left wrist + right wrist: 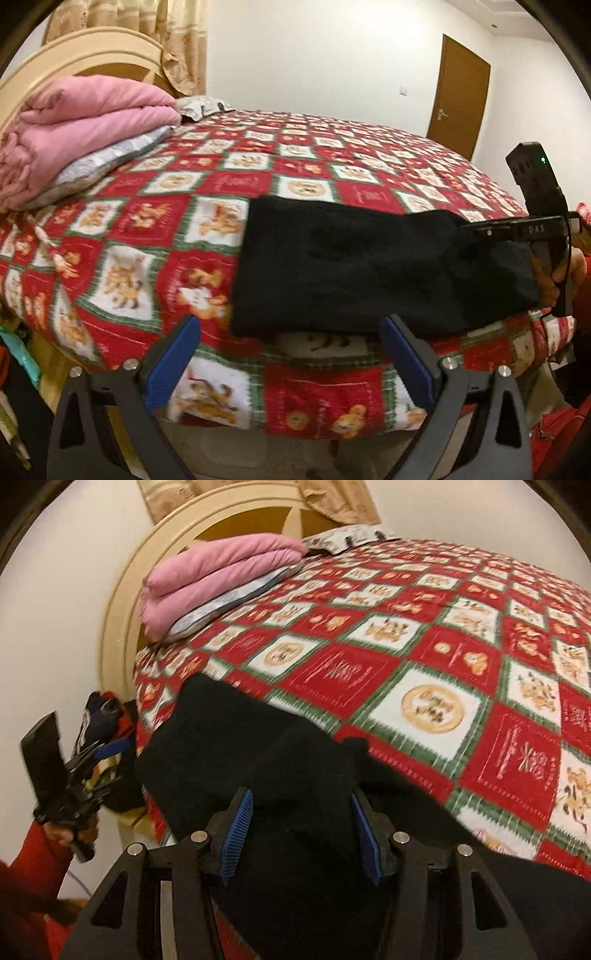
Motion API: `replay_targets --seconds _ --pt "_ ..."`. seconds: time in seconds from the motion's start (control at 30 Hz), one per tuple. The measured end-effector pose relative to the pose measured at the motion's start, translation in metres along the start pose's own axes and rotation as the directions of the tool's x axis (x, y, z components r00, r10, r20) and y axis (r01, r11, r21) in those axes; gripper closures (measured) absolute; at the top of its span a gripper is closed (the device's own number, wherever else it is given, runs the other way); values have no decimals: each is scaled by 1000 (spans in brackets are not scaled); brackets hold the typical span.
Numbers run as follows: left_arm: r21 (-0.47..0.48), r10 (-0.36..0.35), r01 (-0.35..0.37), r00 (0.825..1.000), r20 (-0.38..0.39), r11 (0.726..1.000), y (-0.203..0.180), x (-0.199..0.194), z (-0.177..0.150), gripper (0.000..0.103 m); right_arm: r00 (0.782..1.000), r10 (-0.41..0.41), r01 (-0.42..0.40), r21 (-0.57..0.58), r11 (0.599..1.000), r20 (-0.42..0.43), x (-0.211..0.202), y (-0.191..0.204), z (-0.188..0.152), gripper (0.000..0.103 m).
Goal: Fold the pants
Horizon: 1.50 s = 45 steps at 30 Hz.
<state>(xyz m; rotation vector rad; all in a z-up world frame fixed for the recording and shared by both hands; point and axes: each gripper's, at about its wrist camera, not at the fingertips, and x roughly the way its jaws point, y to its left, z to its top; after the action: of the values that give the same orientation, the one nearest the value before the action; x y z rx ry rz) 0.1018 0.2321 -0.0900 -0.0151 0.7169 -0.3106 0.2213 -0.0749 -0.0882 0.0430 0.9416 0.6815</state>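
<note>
Black pants (229, 760) under blurred motion

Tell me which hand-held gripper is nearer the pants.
Right. The right hand-held gripper hangs open directly over the pants. The left hand-held gripper is open too, just off their near edge, over the bedspread.

black pants (351, 266), red-green-white checked bedspread (207, 177), pink quilt (74, 122)

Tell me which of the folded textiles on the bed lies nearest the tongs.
The black pants, at the bed's near edge just beyond the open left tongs. The folded pink quilt and the grey pillow under it sit far off by the headboard.
</note>
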Motion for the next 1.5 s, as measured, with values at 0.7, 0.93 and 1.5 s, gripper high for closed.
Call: replay_targets --seconds 0.7,0.93,1.5 --pt "-52 63 -64 998 -22 997 12 12 1 3 985 122 -154 308 939 121 23 -65 35 96" --pt "-81 56 -56 998 -3 995 11 19 12 3 993 16 -43 237 971 115 37 -57 35 96" --pt "-244 -103 100 995 1 965 12 6 9 4 948 -205 190 80 978 245 -47 -7 10 59"
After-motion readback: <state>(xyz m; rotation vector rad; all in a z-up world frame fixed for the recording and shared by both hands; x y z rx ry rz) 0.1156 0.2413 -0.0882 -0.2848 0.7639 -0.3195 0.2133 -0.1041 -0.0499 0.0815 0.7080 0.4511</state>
